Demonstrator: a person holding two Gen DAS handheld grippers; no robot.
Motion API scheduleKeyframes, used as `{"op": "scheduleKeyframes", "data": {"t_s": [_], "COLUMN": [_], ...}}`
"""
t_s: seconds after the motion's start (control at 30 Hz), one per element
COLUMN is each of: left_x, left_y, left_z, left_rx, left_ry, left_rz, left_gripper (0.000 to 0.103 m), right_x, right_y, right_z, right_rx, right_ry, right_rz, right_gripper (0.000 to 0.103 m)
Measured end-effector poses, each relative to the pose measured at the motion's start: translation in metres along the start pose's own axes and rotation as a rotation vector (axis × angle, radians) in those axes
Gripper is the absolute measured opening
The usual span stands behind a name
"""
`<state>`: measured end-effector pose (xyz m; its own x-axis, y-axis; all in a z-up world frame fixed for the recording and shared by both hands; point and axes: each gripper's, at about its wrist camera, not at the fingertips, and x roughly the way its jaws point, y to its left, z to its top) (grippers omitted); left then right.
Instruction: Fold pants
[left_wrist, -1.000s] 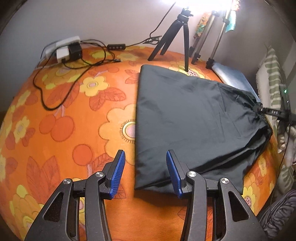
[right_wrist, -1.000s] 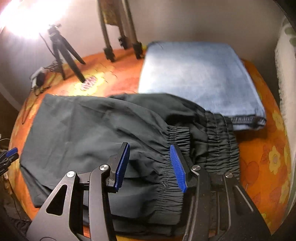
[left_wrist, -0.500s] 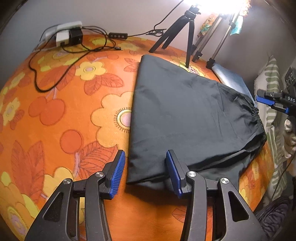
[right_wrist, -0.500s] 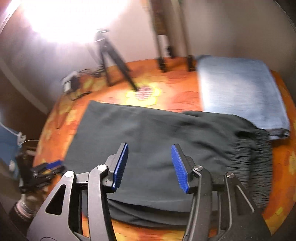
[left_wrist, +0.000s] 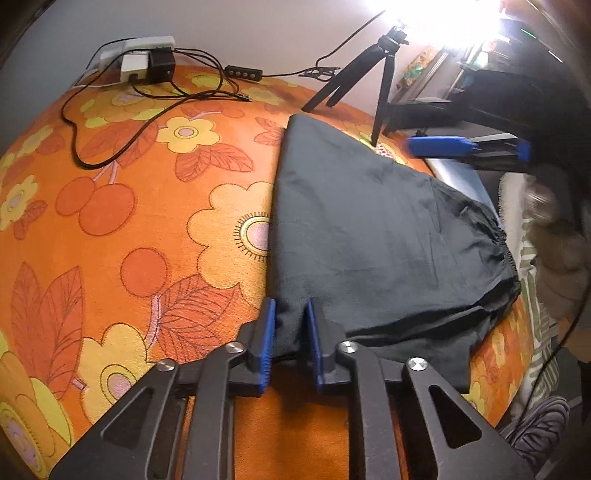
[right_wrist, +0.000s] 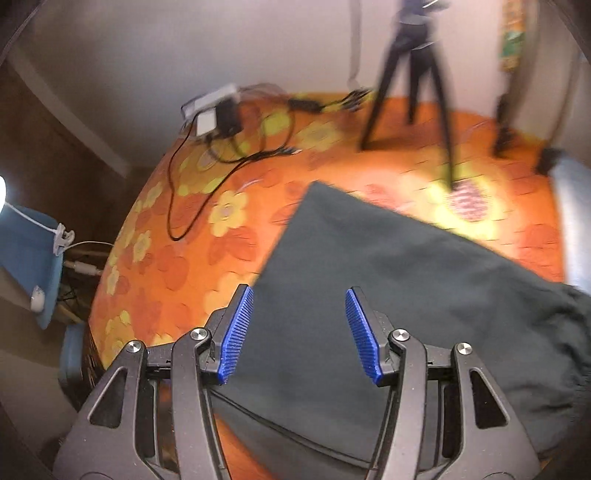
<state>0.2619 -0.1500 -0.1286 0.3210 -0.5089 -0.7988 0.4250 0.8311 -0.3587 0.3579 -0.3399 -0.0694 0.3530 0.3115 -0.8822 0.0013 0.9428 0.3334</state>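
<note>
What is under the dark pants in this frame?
The pants lie on the orange floral cloth, which shows all around them. A lower layer of the pants themselves peeks out at the near edge. Whatever else lies beneath is covered.

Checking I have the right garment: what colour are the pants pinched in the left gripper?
Plain dark charcoal pants, no pattern; clearest in the left wrist view.

No text, label, brand, number or sign can be read in either view. The cloth's pattern is only flowers and leaves, and the plugs and the cable's controller are too small to show any marking.
</note>
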Motion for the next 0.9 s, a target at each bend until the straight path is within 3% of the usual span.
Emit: {"op": "scheduleKeyframes", "data": {"t_s": [0.1, 0.33, 0.6, 0.67, 0.7, 0.8, 0.83, 0.9], "left_x": [-0.004, -0.005, -0.004, -0.005, -0.005, -0.005, -0.004, -0.002], "left_y": [-0.001, 0.001, -0.007, -0.01, -0.011, -0.014, -0.014, -0.014], "left_z": [-0.001, -0.002, -0.003, -0.003, -0.003, -0.001, 0.0, 0.003], "left_rx": [0.012, 0.02, 0.054, 0.066, 0.071, 0.068, 0.069, 0.061], "left_ry": [-0.011, -0.018, -0.02, -0.023, -0.026, -0.04, -0.041, -0.05], "left_rz": [-0.012, -0.033, -0.04, -0.028, -0.019, 0.003, 0.012, 0.042], "left_gripper": [0.013, 0.013, 0.013, 0.013, 0.013, 0.017, 0.023, 0.049], "right_x": [0.032, 0.093, 0.12, 0.12, 0.12, 0.114, 0.111, 0.103], "right_y": [0.02, 0.043, 0.046, 0.046, 0.046, 0.04, 0.037, 0.031], "right_z": [0.011, 0.026, 0.032, 0.032, 0.033, 0.034, 0.034, 0.036], "right_rx": [-0.017, -0.066, -0.128, -0.13, -0.138, -0.121, -0.108, -0.092], "right_ry": [0.044, 0.127, 0.158, 0.16, 0.156, 0.159, 0.152, 0.136], "right_rz": [-0.012, -0.165, -0.311, -0.32, -0.334, -0.296, -0.285, -0.261], "right_gripper": [0.055, 0.055, 0.055, 0.044, 0.029, 0.011, 0.009, 0.007]}}
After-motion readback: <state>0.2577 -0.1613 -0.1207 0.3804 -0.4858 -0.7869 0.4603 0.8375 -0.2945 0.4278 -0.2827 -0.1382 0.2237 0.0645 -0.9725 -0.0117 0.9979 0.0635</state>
